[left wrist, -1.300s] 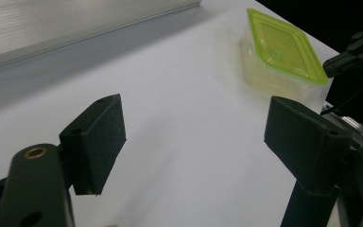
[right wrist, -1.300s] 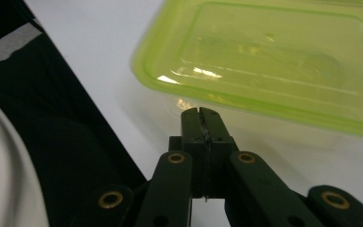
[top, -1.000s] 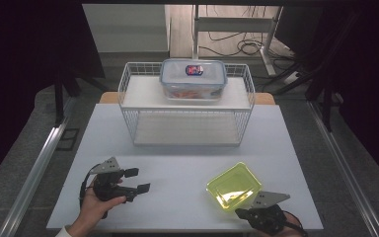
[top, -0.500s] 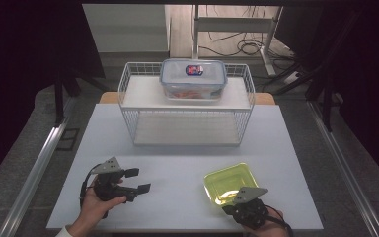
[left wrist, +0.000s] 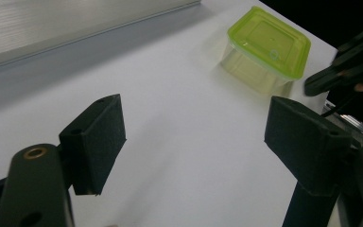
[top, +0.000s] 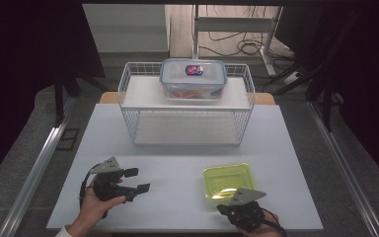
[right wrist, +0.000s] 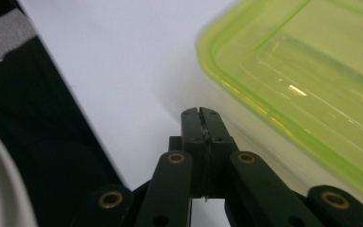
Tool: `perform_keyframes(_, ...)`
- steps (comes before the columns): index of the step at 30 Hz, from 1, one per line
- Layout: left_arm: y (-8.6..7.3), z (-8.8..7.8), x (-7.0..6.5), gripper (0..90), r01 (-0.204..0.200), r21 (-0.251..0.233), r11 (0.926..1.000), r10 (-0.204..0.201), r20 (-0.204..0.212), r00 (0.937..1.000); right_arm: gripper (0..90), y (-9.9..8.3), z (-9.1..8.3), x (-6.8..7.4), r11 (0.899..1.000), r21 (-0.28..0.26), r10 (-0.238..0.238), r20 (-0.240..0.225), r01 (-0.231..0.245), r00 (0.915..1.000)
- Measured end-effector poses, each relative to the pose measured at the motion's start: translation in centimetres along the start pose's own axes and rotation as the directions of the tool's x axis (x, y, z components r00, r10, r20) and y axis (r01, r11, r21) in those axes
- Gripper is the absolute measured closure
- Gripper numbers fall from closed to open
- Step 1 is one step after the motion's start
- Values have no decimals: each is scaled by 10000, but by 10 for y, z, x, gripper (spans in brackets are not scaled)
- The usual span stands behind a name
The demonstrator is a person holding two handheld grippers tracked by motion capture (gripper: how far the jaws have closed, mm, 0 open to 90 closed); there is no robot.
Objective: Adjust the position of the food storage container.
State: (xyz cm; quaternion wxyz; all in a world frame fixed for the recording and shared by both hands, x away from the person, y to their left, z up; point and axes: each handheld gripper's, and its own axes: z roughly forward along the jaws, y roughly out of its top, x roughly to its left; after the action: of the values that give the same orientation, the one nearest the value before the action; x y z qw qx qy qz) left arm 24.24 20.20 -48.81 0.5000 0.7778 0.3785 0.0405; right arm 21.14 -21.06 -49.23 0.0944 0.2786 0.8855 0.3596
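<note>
Since earlier, the right gripper [top: 225, 209] drew back toward 6 o'clock, fingers pressed together beside the green-lidded container [top: 228, 180]; the left gripper [top: 137, 180] fingers are wide.

A small yellow-green container [top: 227, 180] with a translucent body and a matching lid shut on top is seen upright and flat on the white bench [top: 177, 163], at its near right part. A larger clear lidded container [top: 193, 79] is set on the wire basket [top: 187, 106] behind.
</note>
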Motion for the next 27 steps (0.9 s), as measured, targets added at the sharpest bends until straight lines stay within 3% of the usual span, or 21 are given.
perform_keyframes(1, 0, 0, 0, 209, -6, -9, 10000, 6, -14, 10000, 894, 0, 0, 0, 10000, 0, 0, 0, 0, 10000)
perform_keyframes(4, 0, -1, 1, 208, 31, 10, 10000, -31, -40, 10000, 894, 2, -27, -12, 9970, -679, 411, 458, -379, 9981)
perform_keyframes(8, 0, 0, 0, 207, 66, 20, 10000, -66, -51, 10000, 894, 5, -57, -39, 9858, -1382, 1128, 1214, -957, 9862)
perform_keyframes(12, 0, 2, 0, 207, 64, 69, 10000, -63, -45, 10000, 895, 0, -69, -72, 9730, -1544, 1980, 1751, -1717, 9644)
perform_keyframes(13, 0, 2, 0, 207, 69, 81, 9999, -68, -49, 10000, 895, -3, -70, -81, 9692, -1502, 2223, 1931, -1951, 9557)
perform_keyframes(14, 0, 2, 0, 207, 74, 80, 9999, -73, -50, 10000, 894, -10, -67, -98, 9600, -1282, 2722, 2202, -2488, 9367)
perform_keyframes(15, 0, 2, 0, 207, 76, 74, 9999, -76, -52, 10000, 894, -10, -67, -98, 9600, -1282, 2722, 2202, -2488, 9367)
perform_keyframes(17, 0, 2, 1, 207, 97, 55, 9999, -97, -52, 9999, 895, -17, -61, -109, 9499, -1080, 3111, 2337, -2934, 9212)
perform_keyframes(19, 0, 1, 1, 207, 89, 61, 9999, -89, -63, 9999, 895, -22, -54, -115, 9413, -923, 3374, 2281, -3247, 9133)
perform_keyframes(21, 0, 2, 1, 207, 93, 65, 9999, -92, -68, 9999, 894, -24, -47, -114, 9416, -681, 3366, 2233, -3299, 9148)
perform_keyframes(22, 0, 2, 1, 207, 96, 60, 9999, -96, -67, 9999, 894, -24, -41, -110, 9439, -430, 3289, 2158, -3275, 9194)
perform_keyframes(27, 0, 1, 0, 207, 84, 64, 9999, -83, -72, 9999, 894, -20, -31, -105, 9499, -145, 3076, 2217, -3123, 9253)
